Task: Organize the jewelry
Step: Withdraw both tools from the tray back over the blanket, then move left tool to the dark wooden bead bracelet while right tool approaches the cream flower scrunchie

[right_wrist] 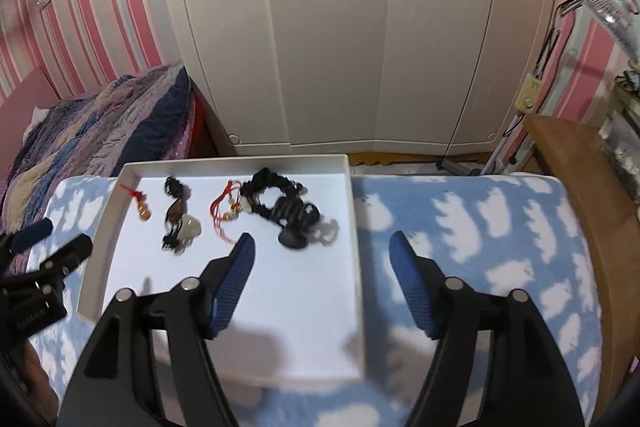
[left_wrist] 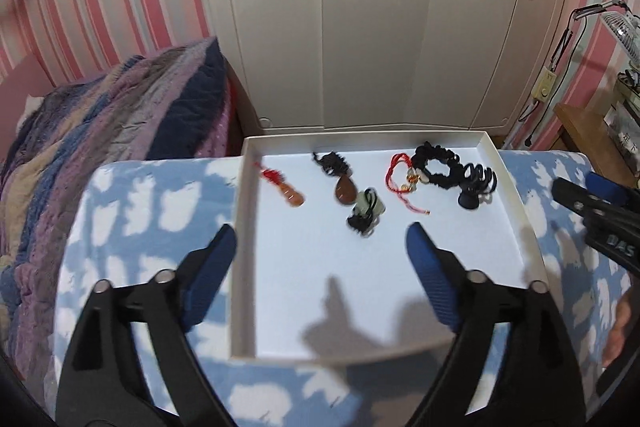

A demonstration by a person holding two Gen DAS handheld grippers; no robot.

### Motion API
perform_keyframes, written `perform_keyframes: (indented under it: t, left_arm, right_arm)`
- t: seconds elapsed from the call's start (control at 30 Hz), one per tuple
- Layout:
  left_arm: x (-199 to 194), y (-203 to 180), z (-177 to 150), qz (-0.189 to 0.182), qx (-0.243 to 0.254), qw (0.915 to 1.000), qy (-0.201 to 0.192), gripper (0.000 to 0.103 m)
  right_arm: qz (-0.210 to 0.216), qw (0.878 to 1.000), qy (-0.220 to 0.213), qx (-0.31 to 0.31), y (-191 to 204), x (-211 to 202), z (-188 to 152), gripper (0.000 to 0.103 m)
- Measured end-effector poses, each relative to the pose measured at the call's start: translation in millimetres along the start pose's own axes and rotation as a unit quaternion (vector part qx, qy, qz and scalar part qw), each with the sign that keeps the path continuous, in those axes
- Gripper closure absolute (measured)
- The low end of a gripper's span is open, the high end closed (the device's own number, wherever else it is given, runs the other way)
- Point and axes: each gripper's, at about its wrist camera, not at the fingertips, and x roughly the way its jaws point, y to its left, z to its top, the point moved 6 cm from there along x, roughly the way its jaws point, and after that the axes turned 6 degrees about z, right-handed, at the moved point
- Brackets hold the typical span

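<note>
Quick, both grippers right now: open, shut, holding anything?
Left gripper: open, empty, above the white tray.
Right gripper: open, empty, over the tray's right edge.

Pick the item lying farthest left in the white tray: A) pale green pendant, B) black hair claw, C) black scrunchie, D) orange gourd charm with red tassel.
D: the orange gourd charm lies by the white tray left wall, the other pieces to its right.
</note>
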Motion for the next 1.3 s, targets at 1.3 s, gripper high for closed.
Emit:
perform_keyframes:
  t: [1.3]
  left_arm:
    - [-114,99,-232,-0.024,-0.034,0.9988,0.026,0.003]
  right_arm:
    - [-0.032,0.999,0.011,0.007,-26,-120,-211,0.011]
